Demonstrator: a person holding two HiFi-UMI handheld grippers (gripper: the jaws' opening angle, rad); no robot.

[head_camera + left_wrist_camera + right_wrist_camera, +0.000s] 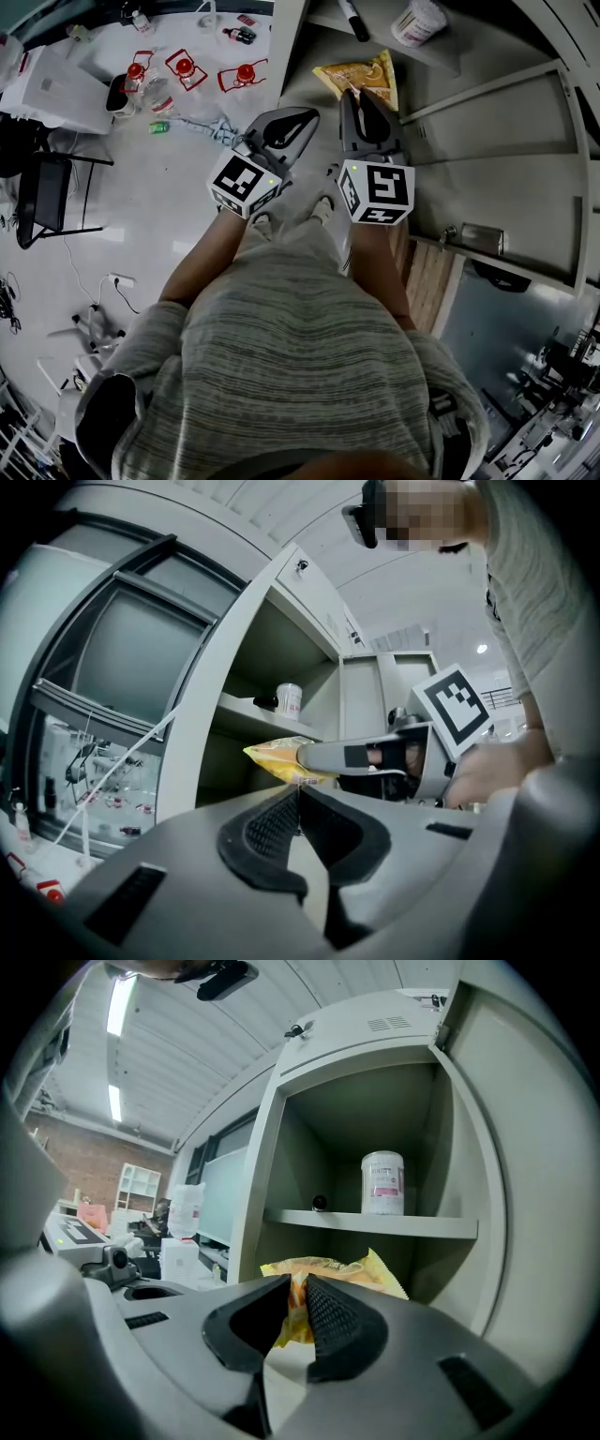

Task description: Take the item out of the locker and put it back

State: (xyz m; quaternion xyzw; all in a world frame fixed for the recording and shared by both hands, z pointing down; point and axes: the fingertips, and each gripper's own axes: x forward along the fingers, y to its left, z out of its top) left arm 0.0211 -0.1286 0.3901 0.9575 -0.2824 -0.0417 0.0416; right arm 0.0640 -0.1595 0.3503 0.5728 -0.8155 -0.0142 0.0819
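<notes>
A yellow snack bag (pixel 360 73) is pinched at its near end by my right gripper (pixel 362 96), which is shut on it. In the right gripper view the bag (pixel 330 1273) sticks out past the pads (pixel 323 1312), just below the locker shelf (pixel 375 1225). My left gripper (pixel 298 118) hangs to the left of the locker with its jaws shut and nothing between them. The left gripper view shows its closed tips (pixel 298 795), and beyond them the bag (pixel 275 758) held at the locker's opening.
A white jar (pixel 382 1183) and a small black object (pixel 320 1203) stand on the shelf. The locker door (pixel 506 169) is swung open to the right. Red items (pixel 185 67) lie on the floor at the far left, near a black chair (pixel 47 192).
</notes>
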